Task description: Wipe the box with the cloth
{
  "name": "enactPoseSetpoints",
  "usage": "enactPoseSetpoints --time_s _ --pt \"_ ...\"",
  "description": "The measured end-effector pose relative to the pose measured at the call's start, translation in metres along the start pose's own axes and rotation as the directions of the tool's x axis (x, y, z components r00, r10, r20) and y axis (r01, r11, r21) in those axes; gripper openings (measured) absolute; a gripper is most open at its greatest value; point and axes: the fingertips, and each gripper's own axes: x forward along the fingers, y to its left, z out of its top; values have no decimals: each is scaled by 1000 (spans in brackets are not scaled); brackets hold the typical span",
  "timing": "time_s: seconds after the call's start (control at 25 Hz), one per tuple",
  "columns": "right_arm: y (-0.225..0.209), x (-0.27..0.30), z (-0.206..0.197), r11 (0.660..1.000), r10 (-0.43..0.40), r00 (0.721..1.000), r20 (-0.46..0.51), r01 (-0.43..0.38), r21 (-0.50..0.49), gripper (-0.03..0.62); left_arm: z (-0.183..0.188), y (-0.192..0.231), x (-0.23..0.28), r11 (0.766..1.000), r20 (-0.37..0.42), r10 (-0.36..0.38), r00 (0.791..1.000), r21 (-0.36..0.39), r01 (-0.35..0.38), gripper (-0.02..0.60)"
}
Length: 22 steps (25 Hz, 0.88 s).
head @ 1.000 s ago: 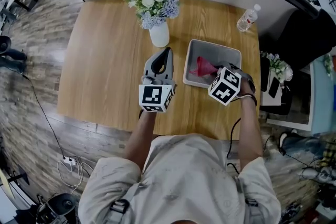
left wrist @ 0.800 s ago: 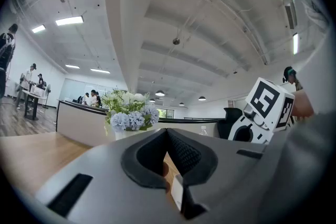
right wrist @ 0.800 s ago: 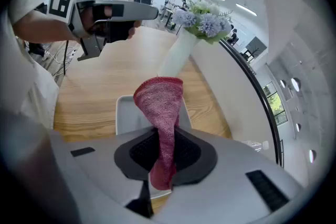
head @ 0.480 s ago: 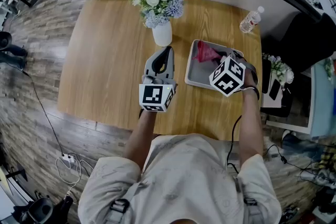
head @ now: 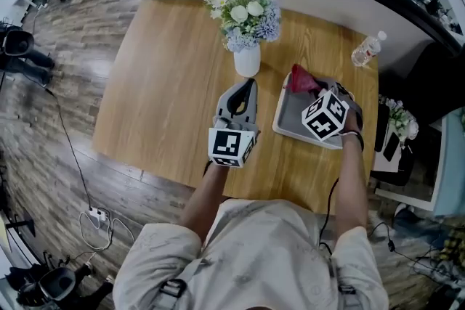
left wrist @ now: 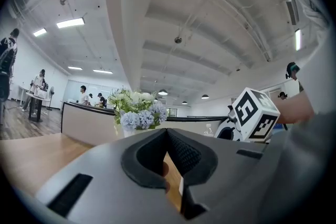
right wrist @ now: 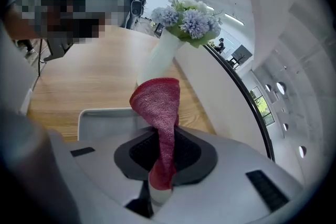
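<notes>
Cloth (head: 302, 79) poised over the box (head: 292, 120) at the corner nearest the vase (head: 247, 60).
Clamped in the right gripper (right wrist: 163, 150), jaws closed hard on the red fabric, one fold standing up past the tips toward the vase and a short tail hanging behind them. Hard to tell whether the fabric touches the box wall yet. Grey box floor running away from the vase, toward the person, mostly beneath that same gripper. Left gripper (head: 246, 88) parked on the near side of the vase, just beside the box's vase-side wall, jaws together on nothing. Probably calls for lowering the cloth, then dragging it away from the vase along the box, with the right gripper plainly the nearer.
</notes>
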Motion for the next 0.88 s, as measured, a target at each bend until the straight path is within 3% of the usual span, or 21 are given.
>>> enactPoseSetpoints --time_s 0.24,0.48,0.88 --pt "1 38 9 1000 -31 1000 -6 31 4 66 3 14 -1 1000 1 24 1000 13 -24 14" --pt "20 79 -7 1000 -9 994 -110 7 -17 66 0 17 -1 999 -12 31 999 11 -31 14" --pt "22 86 -8 999 11 990 -142 -15 -32 64 -3 11 4 1000 -17 20 1000 6 -20 14"
